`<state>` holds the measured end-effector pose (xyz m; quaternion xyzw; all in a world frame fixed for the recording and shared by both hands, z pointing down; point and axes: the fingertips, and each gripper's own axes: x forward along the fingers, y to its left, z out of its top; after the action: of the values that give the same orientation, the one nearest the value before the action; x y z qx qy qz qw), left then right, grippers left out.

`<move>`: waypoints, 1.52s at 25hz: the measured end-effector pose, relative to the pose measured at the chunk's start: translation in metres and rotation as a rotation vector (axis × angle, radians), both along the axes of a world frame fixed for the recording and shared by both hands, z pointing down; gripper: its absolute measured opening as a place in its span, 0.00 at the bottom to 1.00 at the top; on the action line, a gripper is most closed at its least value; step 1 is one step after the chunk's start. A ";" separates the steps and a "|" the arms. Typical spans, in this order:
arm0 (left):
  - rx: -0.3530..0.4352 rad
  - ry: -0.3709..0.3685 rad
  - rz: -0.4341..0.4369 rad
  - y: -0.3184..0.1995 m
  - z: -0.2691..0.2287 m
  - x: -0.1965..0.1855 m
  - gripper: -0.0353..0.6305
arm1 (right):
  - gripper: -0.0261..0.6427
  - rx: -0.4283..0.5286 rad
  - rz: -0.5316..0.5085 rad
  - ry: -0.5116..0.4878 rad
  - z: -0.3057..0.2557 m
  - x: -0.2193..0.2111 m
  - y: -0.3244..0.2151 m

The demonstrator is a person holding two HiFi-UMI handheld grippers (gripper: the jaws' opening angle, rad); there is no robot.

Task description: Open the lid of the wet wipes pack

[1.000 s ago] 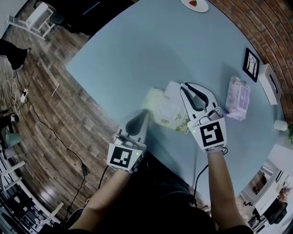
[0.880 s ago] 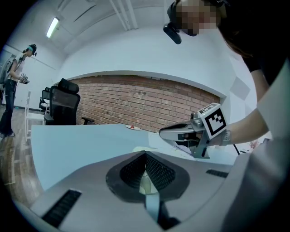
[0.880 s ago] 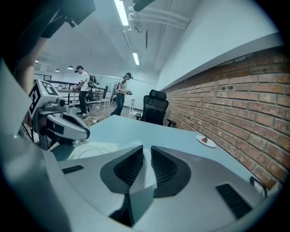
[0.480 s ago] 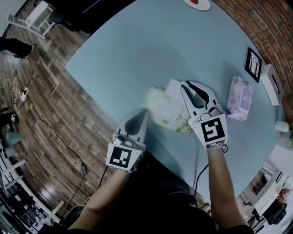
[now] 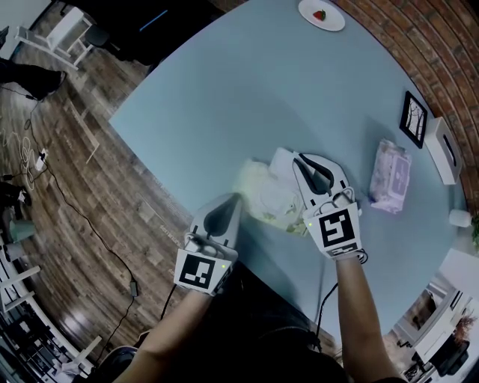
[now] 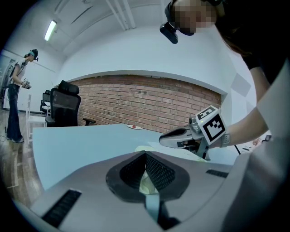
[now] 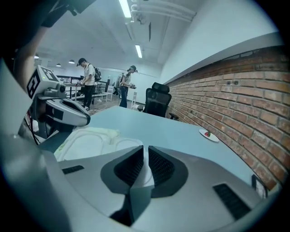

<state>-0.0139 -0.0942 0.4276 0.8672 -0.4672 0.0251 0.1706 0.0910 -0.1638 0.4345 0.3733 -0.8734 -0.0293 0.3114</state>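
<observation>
While the left gripper [image 5: 236, 200] clamps the near-left edge of the pack [image 5: 258, 188], the right gripper [image 5: 298, 159] reaches across the pack's right side, its tips at the far end of the white lid [image 5: 280, 169]. The pack lies flat on the blue table [image 5: 224, 90], near the edge closest to the person and between the two grippers.

In the left gripper view, the left gripper [image 6: 145, 154] has its jaws drawn together. A pale green fold of the pack [image 6: 147, 184] is pinched between the pads, and the rest of the pack stretches away beyond the tips. The right gripper [image 6: 166, 139] hangs just over the pack's far side.

In the right gripper view, the right gripper [image 7: 145, 149] shows a narrow slit between its jaws, and they are closing. A white strip of the lid [image 7: 121, 146] fills that slit from top to bottom, and the pads appear to press on it. The lid's rounded outline spreads left of the tips on the pack [image 7: 84, 146]. The left gripper [image 7: 85, 120] sits at the pack's other end. Whether the lid has come up off the pack cannot be told.

Well to the right lies a purple pack [image 5: 391, 176], with a black frame [image 5: 412, 118] beyond it. A plate [image 5: 321, 15] sits at the far edge.
</observation>
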 end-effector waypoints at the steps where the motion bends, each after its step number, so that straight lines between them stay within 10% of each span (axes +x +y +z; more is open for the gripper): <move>1: -0.001 0.001 -0.001 0.000 0.000 -0.001 0.07 | 0.11 -0.006 0.005 -0.011 0.000 0.000 0.001; 38: 0.002 0.012 -0.013 0.002 -0.001 -0.006 0.07 | 0.07 -0.149 0.077 -0.065 0.005 0.008 0.007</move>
<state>-0.0198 -0.0927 0.4263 0.8644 -0.4719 0.0182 0.1727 0.0991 -0.1566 0.4390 0.3833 -0.8677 0.0598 0.3107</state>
